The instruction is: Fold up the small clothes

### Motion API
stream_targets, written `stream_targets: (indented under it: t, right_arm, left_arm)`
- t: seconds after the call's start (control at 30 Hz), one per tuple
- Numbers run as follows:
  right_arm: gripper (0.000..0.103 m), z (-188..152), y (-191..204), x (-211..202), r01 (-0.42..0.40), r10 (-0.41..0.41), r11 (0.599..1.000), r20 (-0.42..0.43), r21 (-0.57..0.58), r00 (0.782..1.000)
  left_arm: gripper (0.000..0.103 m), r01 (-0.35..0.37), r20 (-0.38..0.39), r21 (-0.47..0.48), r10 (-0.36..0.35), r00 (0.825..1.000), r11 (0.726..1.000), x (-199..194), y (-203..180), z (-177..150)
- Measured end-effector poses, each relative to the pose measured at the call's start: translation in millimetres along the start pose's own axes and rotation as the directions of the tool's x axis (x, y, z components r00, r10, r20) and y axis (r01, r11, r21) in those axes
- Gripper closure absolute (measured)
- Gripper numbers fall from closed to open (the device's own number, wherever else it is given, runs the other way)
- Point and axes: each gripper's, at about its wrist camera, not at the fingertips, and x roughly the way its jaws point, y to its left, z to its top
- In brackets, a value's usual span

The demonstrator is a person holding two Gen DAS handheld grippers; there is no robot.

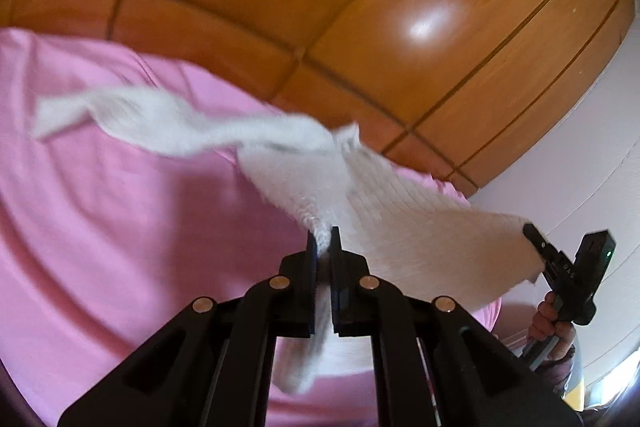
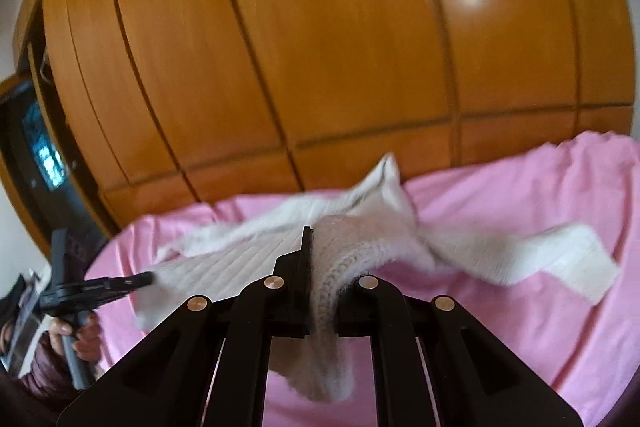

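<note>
A small white knitted sweater (image 1: 376, 203) hangs in the air above a pink bedsheet (image 1: 120, 227), blurred by motion. My left gripper (image 1: 323, 241) is shut on one edge of it. My right gripper (image 1: 530, 233) shows at the right in the left wrist view, shut on the other edge. In the right wrist view my right gripper (image 2: 320, 243) is shut on the sweater's ribbed hem (image 2: 332, 267), and my left gripper (image 2: 148, 279) shows at the left, gripping the same sweater (image 2: 240, 263). A sleeve (image 2: 576, 259) trails to the right over the sheet (image 2: 520, 307).
A wooden wardrobe (image 2: 320, 47) with panelled doors stands behind the bed. A white wall (image 1: 600, 131) is at the right in the left wrist view. A dark doorway (image 2: 36, 155) is at the left in the right wrist view.
</note>
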Motion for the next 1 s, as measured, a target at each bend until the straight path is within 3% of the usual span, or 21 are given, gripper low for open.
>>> stream_targets:
  t: [0.1,0.17,0.23,0.3,0.4,0.43,0.47,0.5,0.53,0.63,0.7,0.73,0.77,0.83,0.93,1.0]
  right_arm:
    - [0.097,-20.1,-12.0,-22.6,0.001,0.0,1.0,-0.022,0.02,1.0]
    - [0.097,-45.9,-24.7,-28.7,0.028,-0.025,0.999,-0.096,0.034,0.995]
    - [0.098,-85.5,-41.2,-25.0,0.05,-0.03,0.995,-0.221,0.087,0.975]
    - [0.098,-130.3,-53.3,-14.3,0.107,-0.066,0.99,-0.356,0.097,0.932]
    - [0.098,-184.9,-69.5,9.3,0.165,-0.089,0.98,-0.507,0.107,0.857]
    - [0.098,-197.4,-71.8,17.9,0.187,-0.113,0.979,-0.545,0.082,0.83]
    - [0.098,-203.9,-73.9,23.4,0.196,-0.123,0.978,-0.571,0.069,0.812]
    - [0.097,-204.3,-74.2,26.3,0.194,-0.124,0.979,-0.577,0.061,0.807]
    - [0.096,-201.1,-73.5,26.8,0.192,-0.13,0.98,-0.571,0.048,0.811]
    - [0.067,-180.3,-76.8,23.6,0.201,-0.164,0.98,-0.53,0.012,0.832]
    - [0.06,-165.1,-73.4,21.6,0.226,-0.202,0.974,-0.485,-0.01,0.851]
    - [0.043,-158.4,-70.8,21.1,0.254,-0.243,0.966,-0.456,-0.036,0.857]
    - [0.037,-151.6,-65.7,23.3,0.275,-0.277,0.959,-0.423,-0.066,0.863]
    - [0.037,-136.1,-55.0,33.1,0.276,-0.298,0.955,-0.372,-0.113,0.879]
    - [0.037,-124.3,-38.9,58.6,0.225,-0.249,0.969,-0.369,-0.106,0.896]
    - [0.037,-121.3,-24.9,82.7,0.191,-0.226,0.973,-0.386,-0.127,0.894]
  left_arm:
    - [0.099,-0.035,0.017,0.01,0.035,0.999,0.999,-47.5,8.6,-8.3]
    - [0.099,-0.072,-0.007,0.001,0.072,0.997,0.997,-66.5,18.8,-30.0]
    - [0.099,-0.118,-0.048,-0.033,0.117,0.992,0.992,-72.3,32.8,-58.9]
    - [0.099,-0.154,-0.11,-0.074,0.146,0.983,0.985,-65.8,48.6,-88.6]
    - [0.098,-0.271,-0.26,-0.089,0.24,0.935,0.958,-26.4,74.3,-134.9]
    - [0.093,-0.296,-0.285,-0.092,0.26,0.923,0.951,-15.5,79.5,-140.7]
    - [0.092,-0.329,-0.3,-0.097,0.288,0.91,0.939,-9.3,86.6,-144.9]
    - [0.09,-0.353,-0.305,-0.102,0.308,0.901,0.93,-4.9,93.4,-145.8]
    - [0.083,-0.372,-0.288,-0.11,0.329,0.899,0.922,-5.4,99.2,-140.9]
    - [0.056,-0.422,-0.178,-0.147,0.395,0.901,0.895,-21.4,114.4,-113.7]
    - [0.055,-0.481,-0.118,-0.134,0.468,0.876,0.867,-28.1,126.5,-94.3]
    - [0.053,-0.505,-0.089,-0.131,0.497,0.863,0.853,-31.2,133.5,-82.4]
    - [0.052,-0.538,-0.068,-0.126,0.534,0.843,0.833,-32.7,139.8,-72.6]
    - [0.047,-0.615,-0.037,-0.096,0.615,0.788,0.783,-29.0,153.2,-53.1]
    - [0.033,-0.67,-0.001,-0.071,0.672,0.741,0.739,-23.3,172.8,-25.0]
    - [0.032,-0.638,-0.014,-0.131,0.642,0.766,0.759,-19.2,193.2,-8.3]
